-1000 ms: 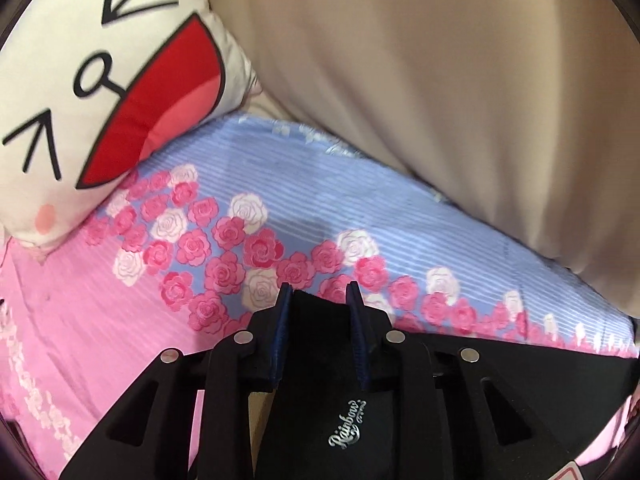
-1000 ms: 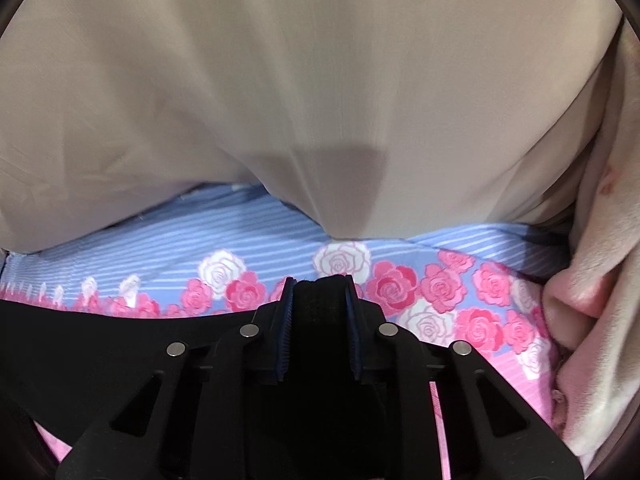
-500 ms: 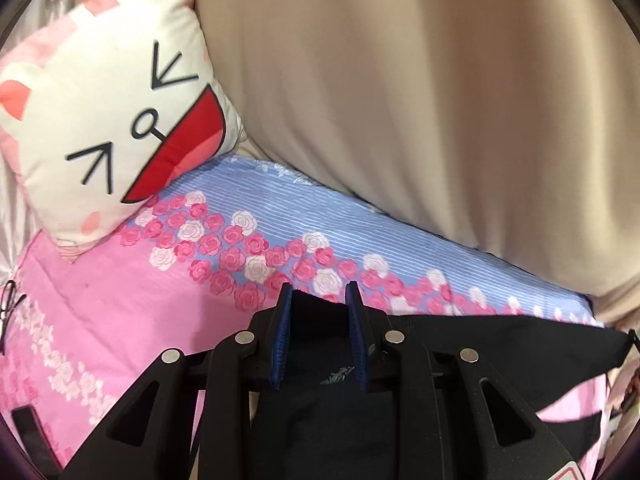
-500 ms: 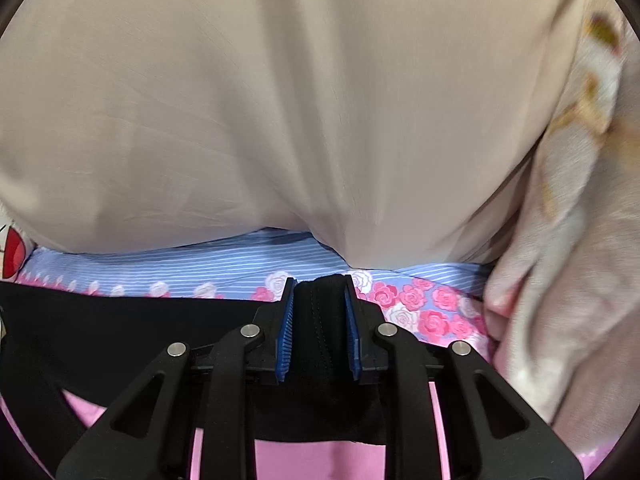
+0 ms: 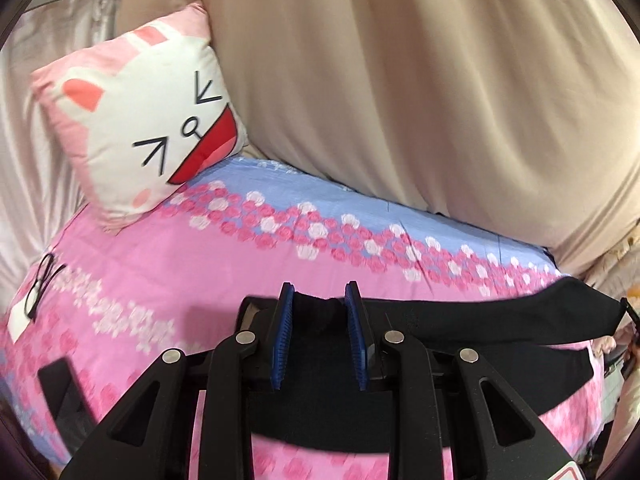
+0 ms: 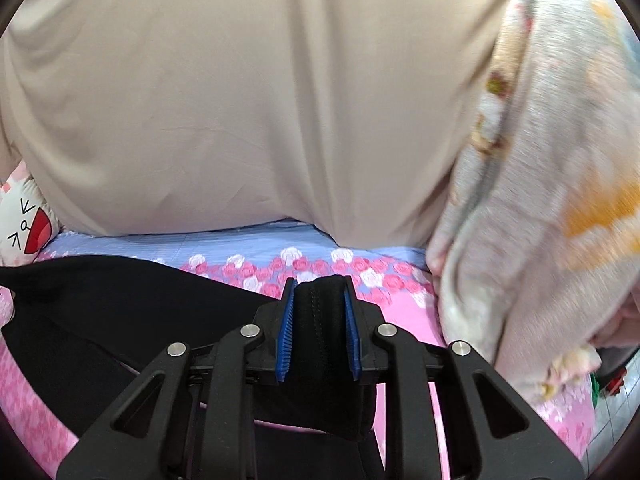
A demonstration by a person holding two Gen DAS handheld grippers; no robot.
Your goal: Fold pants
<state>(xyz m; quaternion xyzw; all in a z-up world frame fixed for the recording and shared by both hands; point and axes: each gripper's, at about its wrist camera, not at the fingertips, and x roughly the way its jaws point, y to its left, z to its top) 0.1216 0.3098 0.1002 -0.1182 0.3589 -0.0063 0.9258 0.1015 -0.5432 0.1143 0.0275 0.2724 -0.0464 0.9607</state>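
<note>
**Black pants held up over a rose-print bed**

The pants (image 5: 500, 332), black, hang stretched between two hand-held grippers above the bed (image 5: 192, 264), whose cover is pink toward the camera and blue-striped at the far side, with a band of roses between. The left gripper (image 5: 320, 300) pinches one bunched edge of the cloth between its blue pads (image 5: 280, 344); from there the fabric runs in a taut band to the right, clear of the bed. The right gripper (image 6: 318, 292) clamps the other end, a stitched fold of the pants wedged between its pads (image 6: 285, 332), and the cloth sags away to the left above the bed.

At the bed's far left corner a cat-face cushion (image 5: 152, 120) leans against a beige drape (image 5: 400, 92) that backs the whole far edge. On the bed's left side, glasses (image 5: 42, 284) lie on the pink cover, and nearer the camera a dark flat thing (image 5: 64, 392) rests there, too blurred to identify. At the bed's right end a pale fleece blanket (image 6: 540, 184) with orange patches is heaped.
</note>
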